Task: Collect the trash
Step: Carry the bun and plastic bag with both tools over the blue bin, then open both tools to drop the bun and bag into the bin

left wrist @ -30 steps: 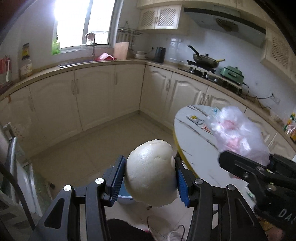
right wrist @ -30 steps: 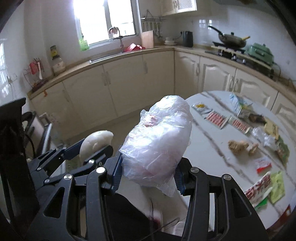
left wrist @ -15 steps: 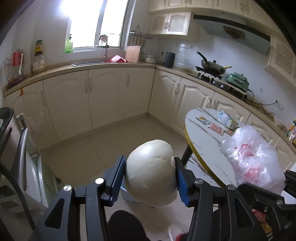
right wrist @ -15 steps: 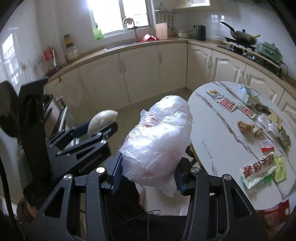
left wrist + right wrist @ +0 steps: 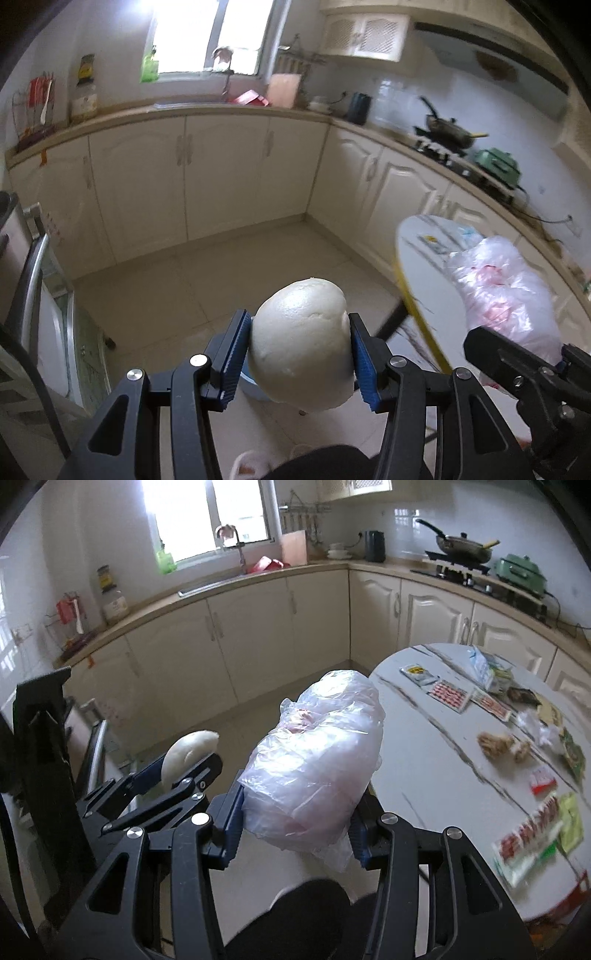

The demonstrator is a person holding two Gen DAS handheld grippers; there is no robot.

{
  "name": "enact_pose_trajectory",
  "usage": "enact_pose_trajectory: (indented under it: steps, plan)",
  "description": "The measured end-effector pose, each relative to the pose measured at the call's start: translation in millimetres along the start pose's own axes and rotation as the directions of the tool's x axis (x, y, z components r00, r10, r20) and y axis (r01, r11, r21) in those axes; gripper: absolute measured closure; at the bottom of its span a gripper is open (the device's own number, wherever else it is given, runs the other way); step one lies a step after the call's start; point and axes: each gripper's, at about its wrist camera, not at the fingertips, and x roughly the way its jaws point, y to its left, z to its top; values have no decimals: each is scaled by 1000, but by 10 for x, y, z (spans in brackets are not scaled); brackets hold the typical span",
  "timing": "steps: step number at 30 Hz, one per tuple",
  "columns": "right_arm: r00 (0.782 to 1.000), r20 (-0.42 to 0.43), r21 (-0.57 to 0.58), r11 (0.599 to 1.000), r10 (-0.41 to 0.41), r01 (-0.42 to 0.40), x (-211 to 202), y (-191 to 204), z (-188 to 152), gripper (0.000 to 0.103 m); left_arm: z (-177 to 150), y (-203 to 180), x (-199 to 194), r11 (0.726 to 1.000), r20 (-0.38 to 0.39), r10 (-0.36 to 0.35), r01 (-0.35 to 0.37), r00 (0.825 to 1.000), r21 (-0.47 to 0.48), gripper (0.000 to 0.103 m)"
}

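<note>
My left gripper [image 5: 299,356] is shut on a white steamed bun [image 5: 301,341], its blue pads pressed into both sides, held above the tiled floor. In the right wrist view the same bun [image 5: 188,753] shows at the left in the left gripper [image 5: 181,771]. My right gripper [image 5: 295,816] is shut on a crumpled clear plastic bag [image 5: 314,760] with pink scraps inside. That bag [image 5: 506,291] also appears at the right of the left wrist view. A light blue bin [image 5: 248,374] peeks out on the floor behind the bun, mostly hidden.
A round white marble table [image 5: 436,760] with a yellow rim stands at the right, strewn with several wrappers, packets and ginger pieces [image 5: 495,744]. Cream kitchen cabinets [image 5: 221,170] line the far walls. A metal rack [image 5: 33,295] stands at the left. A person's slipper [image 5: 249,463] and dark trouser leg sit below.
Both grippers shifted back and to the left away from the table, then sank a little; the table now sits further right in both views. Both grips are unchanged.
</note>
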Motion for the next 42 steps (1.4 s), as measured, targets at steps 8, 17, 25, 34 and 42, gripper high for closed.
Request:
enact_pose_trajectory:
  steps: [8, 17, 25, 34, 42]
  plan:
    - [998, -44, -6, 999, -48, 48, 1142, 82, 263, 58, 393, 361, 1122, 992, -70, 127, -128, 989, -14, 55]
    - [978, -203, -3, 998, -55, 56, 2960, -67, -38, 58, 233, 652, 2965, 982, -299, 185, -188, 936, 18, 55]
    - [887, -458, 87, 990, -61, 113, 4344, -571, -605, 58, -287, 794, 4444, 985, -569, 99, -163, 817, -63, 56]
    - [842, -535, 177, 984, 75, 25, 4855, -721, -712, 53, -231, 845, 5095, 963, -660, 171, -265, 731, -43, 54]
    - [861, -499, 188, 982, 101, -7, 4785, -775, -584, 41, 132, 933, 5073, 952, -600, 205, -300, 773, -62, 45]
